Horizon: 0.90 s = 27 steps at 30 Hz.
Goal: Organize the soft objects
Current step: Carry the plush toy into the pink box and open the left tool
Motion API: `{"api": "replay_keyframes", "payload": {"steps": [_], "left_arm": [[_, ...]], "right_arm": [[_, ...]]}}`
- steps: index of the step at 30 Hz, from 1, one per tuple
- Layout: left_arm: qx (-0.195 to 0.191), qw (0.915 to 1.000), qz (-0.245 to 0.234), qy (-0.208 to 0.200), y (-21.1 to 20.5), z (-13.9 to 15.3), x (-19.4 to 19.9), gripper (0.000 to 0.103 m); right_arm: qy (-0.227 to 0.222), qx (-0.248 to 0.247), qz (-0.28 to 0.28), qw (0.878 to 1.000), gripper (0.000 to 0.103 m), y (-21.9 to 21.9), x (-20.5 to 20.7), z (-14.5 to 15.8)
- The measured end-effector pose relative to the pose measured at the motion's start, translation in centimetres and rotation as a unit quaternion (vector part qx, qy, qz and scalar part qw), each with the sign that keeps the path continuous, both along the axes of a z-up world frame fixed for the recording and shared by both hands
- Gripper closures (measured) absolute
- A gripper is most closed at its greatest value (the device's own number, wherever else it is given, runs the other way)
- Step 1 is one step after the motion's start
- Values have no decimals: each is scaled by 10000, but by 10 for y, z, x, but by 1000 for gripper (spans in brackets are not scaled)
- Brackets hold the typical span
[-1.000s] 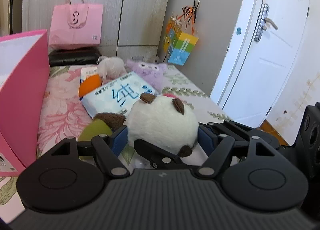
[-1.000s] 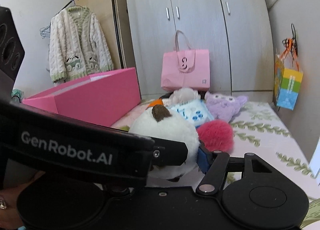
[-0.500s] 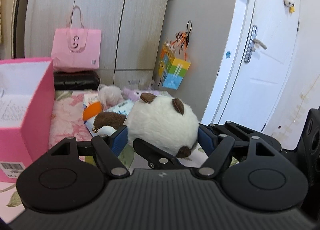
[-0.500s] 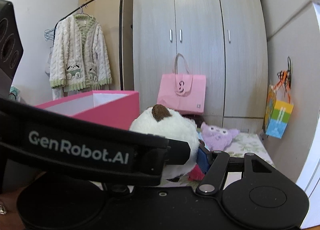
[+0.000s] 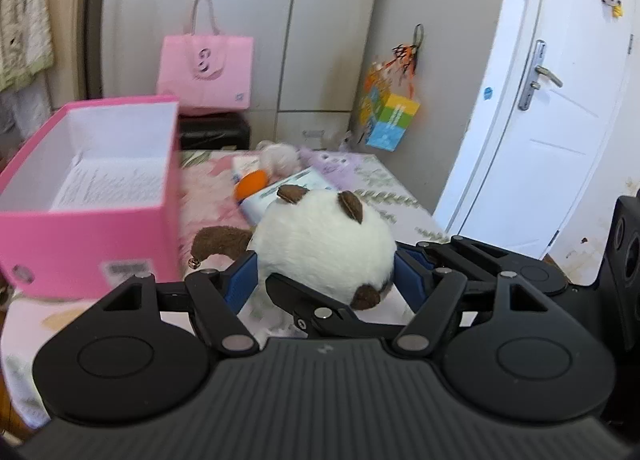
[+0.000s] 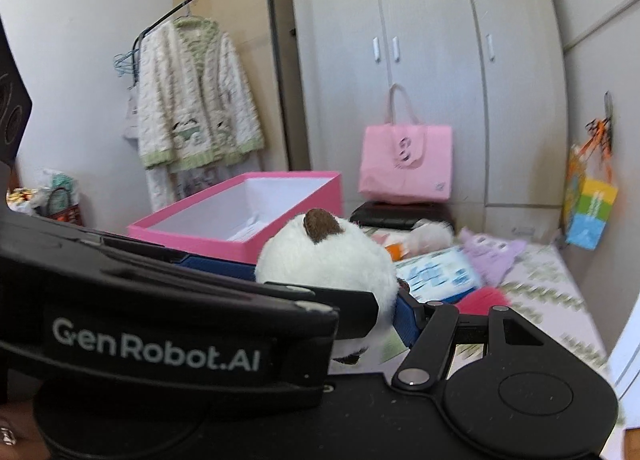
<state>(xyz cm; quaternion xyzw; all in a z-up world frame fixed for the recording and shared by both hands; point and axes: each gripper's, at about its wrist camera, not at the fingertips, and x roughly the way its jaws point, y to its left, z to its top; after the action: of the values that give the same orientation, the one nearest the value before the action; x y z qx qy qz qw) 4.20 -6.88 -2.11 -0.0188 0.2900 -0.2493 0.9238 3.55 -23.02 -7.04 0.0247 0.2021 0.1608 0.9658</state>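
Left wrist view, and we see the white plush toy (image 5: 324,244) clamped between the blue pads (image 5: 240,280) of the left gripper (image 5: 324,276), which is closed onto its round body. The right gripper (image 6: 384,312) presses in too; in the right wrist view one blue pad (image 6: 404,320) touches the toy's far side, though the left tool hides its other finger, so we judge it is also squeezing the toy.

What has changed? A second ago the toy sat low over the bed (image 5: 400,211), in front of the tissue pack (image 5: 288,191) and the other toys. Now it is lifted clear of the cover and swung left: the pink box (image 5: 92,244) has slid from the frame's edge to just beside the toy, and we look down into its white, open interior. The background blur tells us the swing is still under way.

For the task, that reads as the carry phase, nearly done. The toy hangs near the box's right wall, not yet over the opening. We'd say the next call is to clear that wall, then release. The purple plush (image 6: 492,256), the pink pompom (image 6: 484,296) and the rest remain near the bed's far edge, waiting.
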Motion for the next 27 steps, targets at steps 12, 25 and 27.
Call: {"api": "replay_keyframes", "payload": {"steps": [12,25,27], "left_arm": [[204,9955,837,385,70,27,-8,32],[-289,9950,843,447,120,76,73,32],[-399,9949,781,501,126,82,91,32]], "right_arm": [[218,-71,855,9961,33,75,3,23],[178,-448,1217,9914,32,116,80,84],[159,-509,1251,9907,32,119,95,92]]}}
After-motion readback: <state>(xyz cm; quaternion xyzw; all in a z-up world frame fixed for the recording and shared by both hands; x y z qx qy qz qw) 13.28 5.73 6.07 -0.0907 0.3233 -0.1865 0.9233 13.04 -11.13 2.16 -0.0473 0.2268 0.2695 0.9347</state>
